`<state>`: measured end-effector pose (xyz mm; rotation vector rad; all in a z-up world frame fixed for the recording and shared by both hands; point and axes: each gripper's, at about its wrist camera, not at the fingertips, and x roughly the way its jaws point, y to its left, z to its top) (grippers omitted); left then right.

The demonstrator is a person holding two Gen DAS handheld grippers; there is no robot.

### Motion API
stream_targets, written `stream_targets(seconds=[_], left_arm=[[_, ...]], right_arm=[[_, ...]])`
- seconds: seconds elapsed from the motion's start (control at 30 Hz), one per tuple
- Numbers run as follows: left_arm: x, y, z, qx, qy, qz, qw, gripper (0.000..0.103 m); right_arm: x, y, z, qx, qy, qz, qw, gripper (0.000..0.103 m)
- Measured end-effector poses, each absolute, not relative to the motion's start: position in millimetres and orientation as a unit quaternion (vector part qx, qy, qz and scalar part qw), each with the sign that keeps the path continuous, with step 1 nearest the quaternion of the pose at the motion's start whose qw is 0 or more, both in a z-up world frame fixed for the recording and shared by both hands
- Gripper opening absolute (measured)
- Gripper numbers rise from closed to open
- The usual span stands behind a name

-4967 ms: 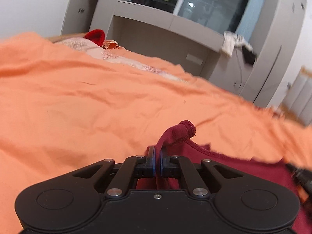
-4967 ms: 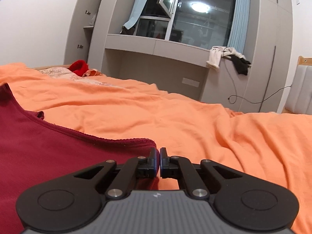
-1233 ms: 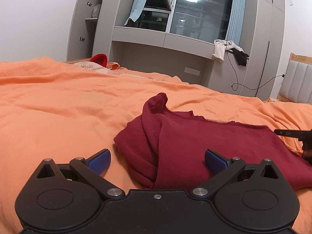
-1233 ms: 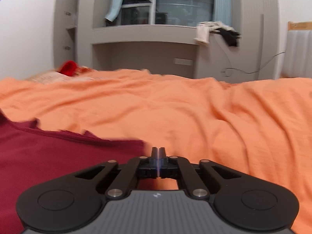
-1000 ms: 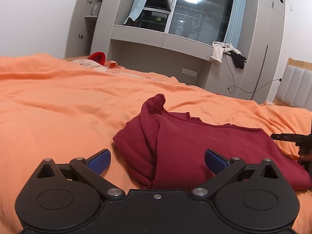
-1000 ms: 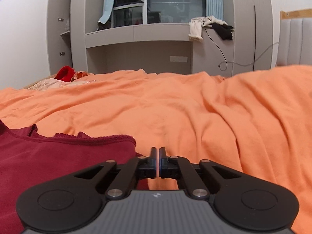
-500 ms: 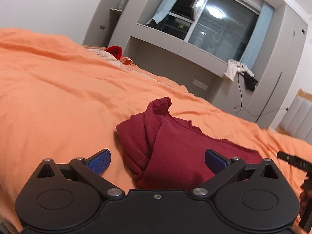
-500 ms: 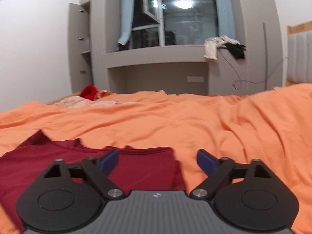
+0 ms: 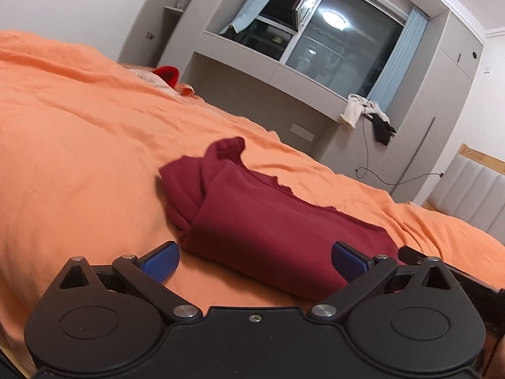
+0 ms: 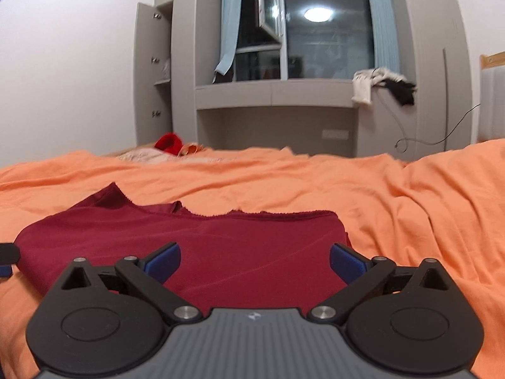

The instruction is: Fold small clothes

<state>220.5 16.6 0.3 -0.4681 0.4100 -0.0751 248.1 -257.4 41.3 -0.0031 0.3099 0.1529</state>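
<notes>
Where the left wrist view looks across the bed (image 9: 79,158), the near edge of the one dark red garment (image 9: 268,221) is cut off behind the right blue pad of the left hand-held gripper (image 9: 254,257), whose fingers stand wide apart, released and holding nothing. The garment lies folded on the orange bedcover, its long axis running from about 10 o'clock to 4 o'clock, with a bunched tip poking up at the far 11 o'clock end. At 4 o'clock a black piece of the other gripper shows, partly hidden.

In the right wrist view, the garment (image 10: 205,237) lies flat with its long axis running 9 to 3 o'clock, its near hem hidden behind the right hand-held gripper (image 10: 255,260), also spread wide and empty. One red item (image 10: 169,143) sits far off at 11 o'clock, too blurred to identify.
</notes>
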Motion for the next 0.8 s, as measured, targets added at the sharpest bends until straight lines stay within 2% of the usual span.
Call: stream_targets(seconds=[0.37,0.8], left_arm=[[231.9,16.1,-7.1,-0.256,0.225,-0.046,0.939,0.102],[234.4,22.5,-8.9,-0.279,0.233,-0.073,0.929,0.102]], right_arm=[[237.5,-212.1,29.9,-0.064,0.137,0.104,0.983,0.103],[259.8,-192.5,15.7,-0.073,0.172,0.084,0.979,0.103]])
